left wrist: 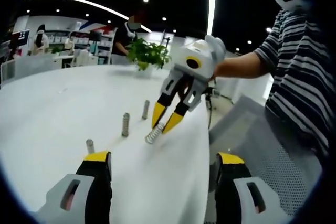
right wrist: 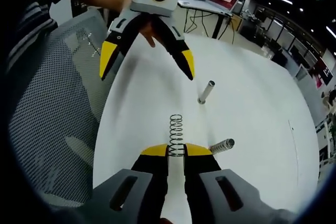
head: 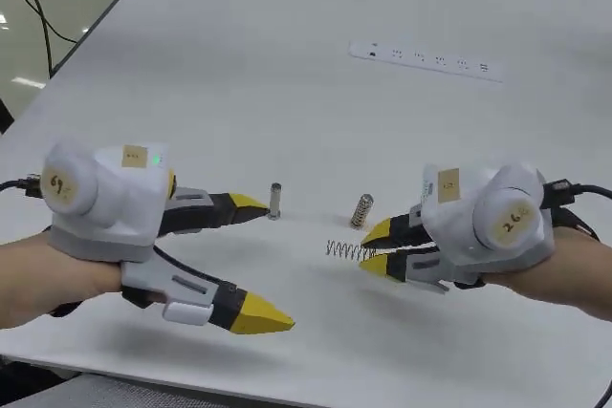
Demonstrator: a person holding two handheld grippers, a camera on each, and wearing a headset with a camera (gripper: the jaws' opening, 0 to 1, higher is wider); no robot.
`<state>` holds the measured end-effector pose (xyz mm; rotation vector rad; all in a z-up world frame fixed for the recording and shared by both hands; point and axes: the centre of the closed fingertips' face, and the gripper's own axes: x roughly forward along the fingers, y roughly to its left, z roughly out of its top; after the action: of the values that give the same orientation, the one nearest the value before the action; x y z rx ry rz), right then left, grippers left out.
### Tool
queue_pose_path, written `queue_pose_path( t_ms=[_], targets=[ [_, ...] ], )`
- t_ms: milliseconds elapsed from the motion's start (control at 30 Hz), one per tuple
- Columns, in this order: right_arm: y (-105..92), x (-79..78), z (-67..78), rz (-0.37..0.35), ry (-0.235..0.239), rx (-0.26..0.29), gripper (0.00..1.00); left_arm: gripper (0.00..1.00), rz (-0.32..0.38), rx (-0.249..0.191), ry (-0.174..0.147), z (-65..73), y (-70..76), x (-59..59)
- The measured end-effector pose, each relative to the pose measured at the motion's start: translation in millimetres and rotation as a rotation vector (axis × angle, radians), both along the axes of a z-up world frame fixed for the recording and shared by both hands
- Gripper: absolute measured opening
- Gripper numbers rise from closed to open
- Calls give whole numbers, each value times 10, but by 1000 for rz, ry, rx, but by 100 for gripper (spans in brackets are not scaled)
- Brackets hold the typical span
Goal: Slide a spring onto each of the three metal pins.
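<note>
Spring of thin steel wire (head: 342,251) sits pinched by right gripper (head: 365,251); spring-sleeved metal pin (head: 362,209) at twelve o'clock; left gripper (head: 279,264) gapes.

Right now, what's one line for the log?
left gripper: open | right gripper: shut on spring | sprung pin: done | bare pin: waiting

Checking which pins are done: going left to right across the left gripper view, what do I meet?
Short bare metal pin → metal pin wearing a spring → third grey metal pin → white right gripper with yellow tips, shut on a loose wire spring.
</note>
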<state>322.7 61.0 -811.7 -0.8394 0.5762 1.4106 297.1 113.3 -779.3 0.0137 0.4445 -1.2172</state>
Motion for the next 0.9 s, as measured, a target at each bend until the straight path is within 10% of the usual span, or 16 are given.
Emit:
queue_pose_path(
  t_ms=[900],
  targets=[
    [-12,-92,254,1,-22,89,7,25,-56,-57,-16,73,-460,223]
  ],
)
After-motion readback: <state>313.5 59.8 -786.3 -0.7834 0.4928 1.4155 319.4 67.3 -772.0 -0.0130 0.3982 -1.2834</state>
